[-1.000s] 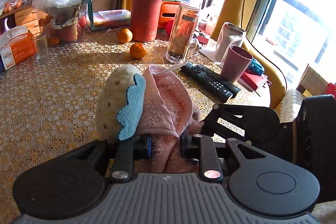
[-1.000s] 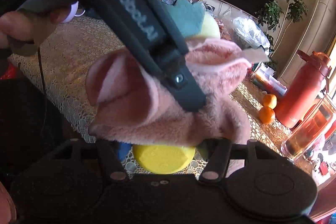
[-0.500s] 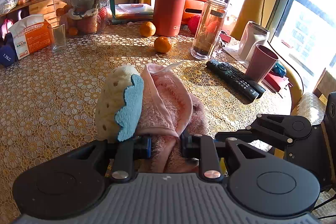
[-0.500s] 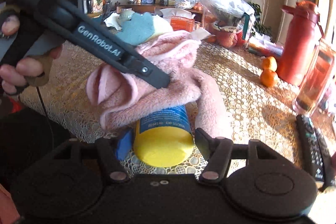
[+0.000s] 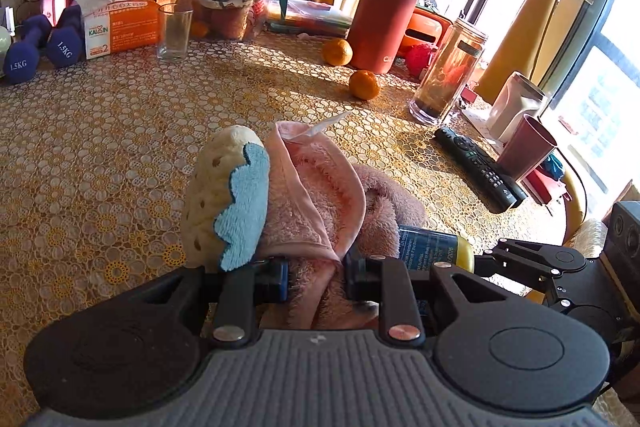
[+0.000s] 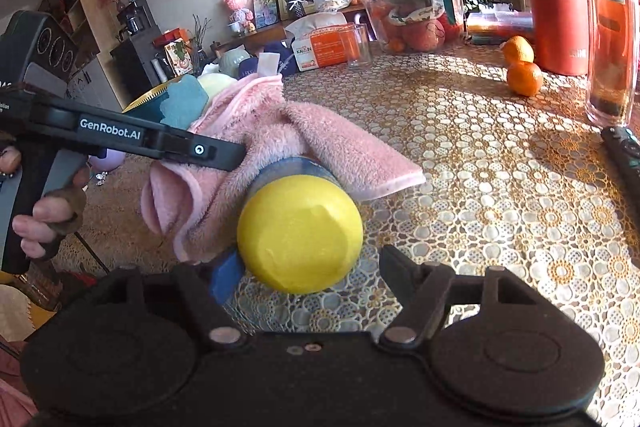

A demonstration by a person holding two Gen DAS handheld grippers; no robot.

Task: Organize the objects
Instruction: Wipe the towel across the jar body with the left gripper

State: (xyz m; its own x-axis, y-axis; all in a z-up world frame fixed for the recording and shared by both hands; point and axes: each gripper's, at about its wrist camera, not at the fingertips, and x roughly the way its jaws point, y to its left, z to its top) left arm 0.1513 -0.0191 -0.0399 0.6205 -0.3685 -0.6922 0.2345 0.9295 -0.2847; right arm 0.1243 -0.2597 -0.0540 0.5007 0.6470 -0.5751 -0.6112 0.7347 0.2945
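Observation:
My left gripper (image 5: 316, 275) is shut on a pink fluffy towel (image 5: 320, 195), which also shows in the right wrist view (image 6: 288, 131). A cream and blue sponge (image 5: 224, 203) rests against the towel on its left side. The towel drapes over a blue can with a yellow cap (image 6: 300, 231) that lies on its side on the table; the can also shows in the left wrist view (image 5: 436, 247). My right gripper (image 6: 308, 275) is open, its fingers either side of the yellow cap, apart from it.
On the gold lace tablecloth (image 5: 100, 131) stand a red thermos (image 5: 384, 7), a glass jar (image 5: 448, 75), two oranges (image 5: 364, 85), a remote (image 5: 480, 167), a maroon cup (image 5: 524, 147), a drinking glass (image 5: 174, 31), a tissue pack (image 5: 116, 23) and blue dumbbells (image 5: 40, 47).
The towel has come down onto the can, which now lies on the table partly covered. My right gripper has drawn back a little from the can's cap.

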